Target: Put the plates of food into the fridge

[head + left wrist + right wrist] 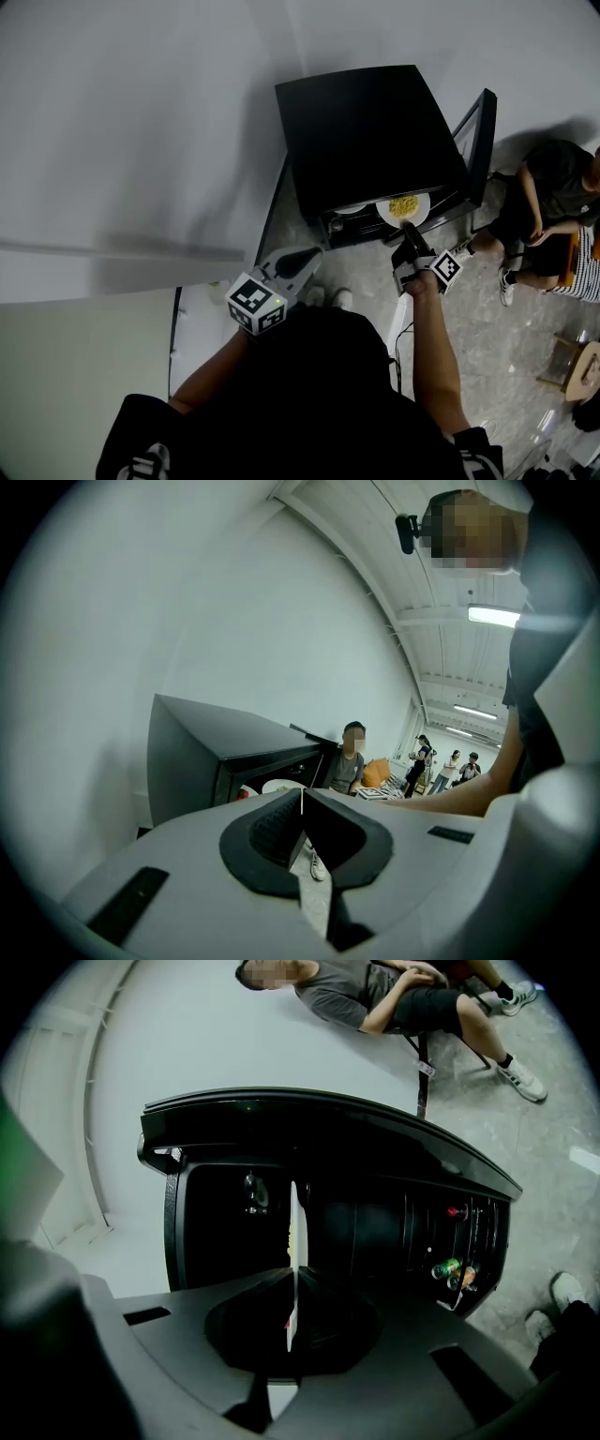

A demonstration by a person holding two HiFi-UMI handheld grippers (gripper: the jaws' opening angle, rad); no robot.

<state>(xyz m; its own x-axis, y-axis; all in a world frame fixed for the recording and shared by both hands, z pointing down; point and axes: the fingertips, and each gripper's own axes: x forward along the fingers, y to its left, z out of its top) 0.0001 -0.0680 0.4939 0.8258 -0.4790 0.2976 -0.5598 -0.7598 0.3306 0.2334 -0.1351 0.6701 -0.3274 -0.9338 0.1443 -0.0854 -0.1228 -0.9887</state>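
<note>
Right claw (292, 1286): pinched shut on the near rim of the round white plate of yellow food (404, 208). You grip only the rim, and the rest of the plate juts out ahead.
Plate position: at the mouth of the black box-shaped fridge (366, 131), partly under its top. I judge it not yet set down.
Left claw (302, 803): jaws together with nothing in them, held back near your body.
Risk, tilt: with a rim-only hold the far edge can dip. If your wrist rolls, the food slides off.
Risk, collision: a second white plate (350, 209) sits just to the left inside. Push in skewed and you knock it.
Risk, opening: come in too high and the food scrapes the upper lip.
Risk, door: the open black fridge door (476, 141) stands near on your right. Bump it with your arm and it could swing onto the plate.
</note>
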